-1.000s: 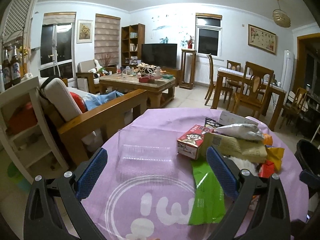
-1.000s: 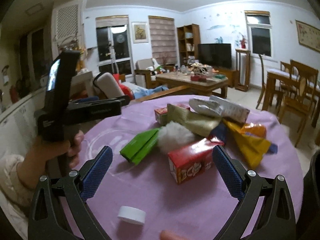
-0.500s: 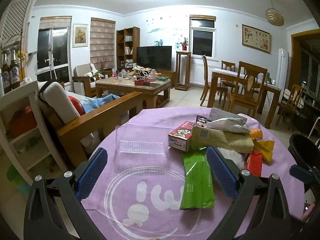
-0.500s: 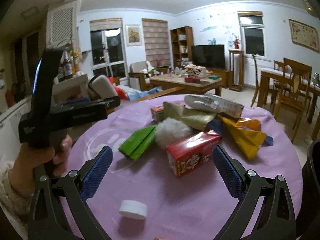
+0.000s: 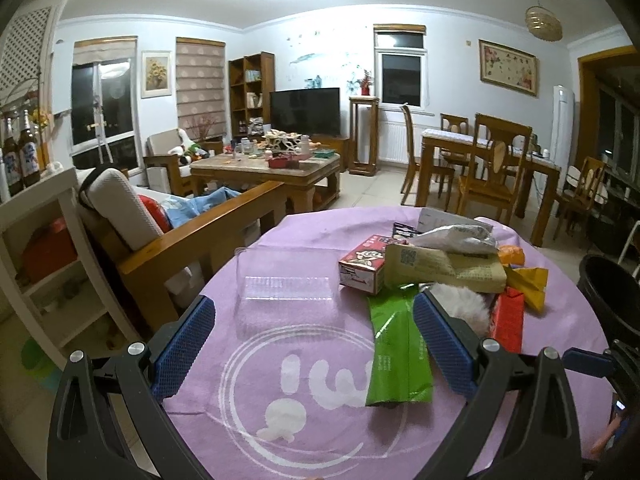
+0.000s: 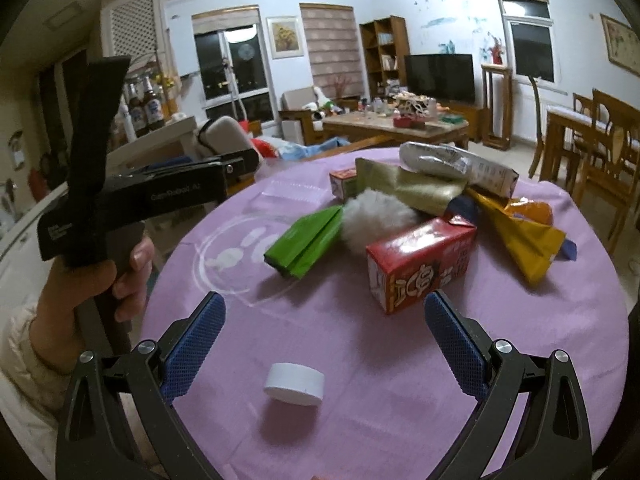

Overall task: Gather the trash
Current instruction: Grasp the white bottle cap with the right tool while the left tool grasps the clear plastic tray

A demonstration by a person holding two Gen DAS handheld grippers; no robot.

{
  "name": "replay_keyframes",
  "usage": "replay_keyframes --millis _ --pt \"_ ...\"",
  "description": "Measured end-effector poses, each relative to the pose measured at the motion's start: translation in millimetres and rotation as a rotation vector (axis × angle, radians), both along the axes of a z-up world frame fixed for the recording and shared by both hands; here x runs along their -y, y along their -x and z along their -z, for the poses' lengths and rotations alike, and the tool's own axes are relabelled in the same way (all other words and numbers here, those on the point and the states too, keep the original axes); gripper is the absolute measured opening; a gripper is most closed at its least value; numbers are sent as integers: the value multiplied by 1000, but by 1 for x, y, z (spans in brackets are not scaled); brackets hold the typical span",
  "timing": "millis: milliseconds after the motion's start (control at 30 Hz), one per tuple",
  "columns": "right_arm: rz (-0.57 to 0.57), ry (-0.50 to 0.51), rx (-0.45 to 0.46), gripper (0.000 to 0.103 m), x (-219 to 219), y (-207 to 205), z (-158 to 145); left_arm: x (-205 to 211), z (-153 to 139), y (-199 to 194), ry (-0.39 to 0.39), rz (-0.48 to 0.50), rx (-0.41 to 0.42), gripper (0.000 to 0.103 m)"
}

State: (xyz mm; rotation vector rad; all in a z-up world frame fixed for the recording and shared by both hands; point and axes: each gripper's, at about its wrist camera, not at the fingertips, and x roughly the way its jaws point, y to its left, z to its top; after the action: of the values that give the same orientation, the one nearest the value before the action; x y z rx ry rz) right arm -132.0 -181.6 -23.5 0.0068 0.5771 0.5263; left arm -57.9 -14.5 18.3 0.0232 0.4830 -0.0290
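Observation:
A heap of trash lies on the round table with the purple cloth [image 5: 304, 432]. In the left wrist view I see a clear plastic box [image 5: 286, 282], a green packet [image 5: 398, 354], a red carton [image 5: 364, 266] and a tan bag [image 5: 444, 268]. My left gripper [image 5: 314, 346] hangs open above the cloth, empty, with the green packet near its right finger. The right wrist view shows a red carton [image 6: 420, 262], a white fluffy ball [image 6: 376, 218], a yellow wrapper [image 6: 520, 240] and a white cap [image 6: 294, 384]. My right gripper [image 6: 324, 344] is open just above the cap.
A black bin [image 5: 612, 300] stands at the table's right edge. A wooden sofa [image 5: 192, 240] sits behind the table on the left, a white shelf [image 5: 44, 248] further left. A hand [image 6: 100, 280] holds the left gripper's handle. A dining table with chairs [image 5: 488, 168] stands far right.
Both grippers have drawn back a little from the heap, so more of the cloth shows. The white cap now lies between the right fingers. Nothing was taken hold of.

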Motion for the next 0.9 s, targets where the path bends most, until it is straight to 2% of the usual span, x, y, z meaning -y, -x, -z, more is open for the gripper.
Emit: replay_keyframes --millis 167,433,667,733,800,867,900 --pt "-6 -26 -22 98 3 0 1 -3 -1 8 28 46 27 98" --pt "-46 35 -67 98 -8 3 15 -10 0 3 60 76 5 98" --pt "-78 140 -91 80 -24 6 25 -11 6 -1 39 58 -15 98" --pt "-74 173 -103 72 -28 5 29 -12 8 -3 41 54 -25 98" --pt "-71 200 -117 60 -30 3 33 -15 10 -5 46 47 -32 98" --pt "-64 214 -134 56 -31 0 35 -16 11 -5 52 48 -32 98" --pt "-64 223 -150 51 -31 -2 37 -16 11 -5 54 53 -31 98"
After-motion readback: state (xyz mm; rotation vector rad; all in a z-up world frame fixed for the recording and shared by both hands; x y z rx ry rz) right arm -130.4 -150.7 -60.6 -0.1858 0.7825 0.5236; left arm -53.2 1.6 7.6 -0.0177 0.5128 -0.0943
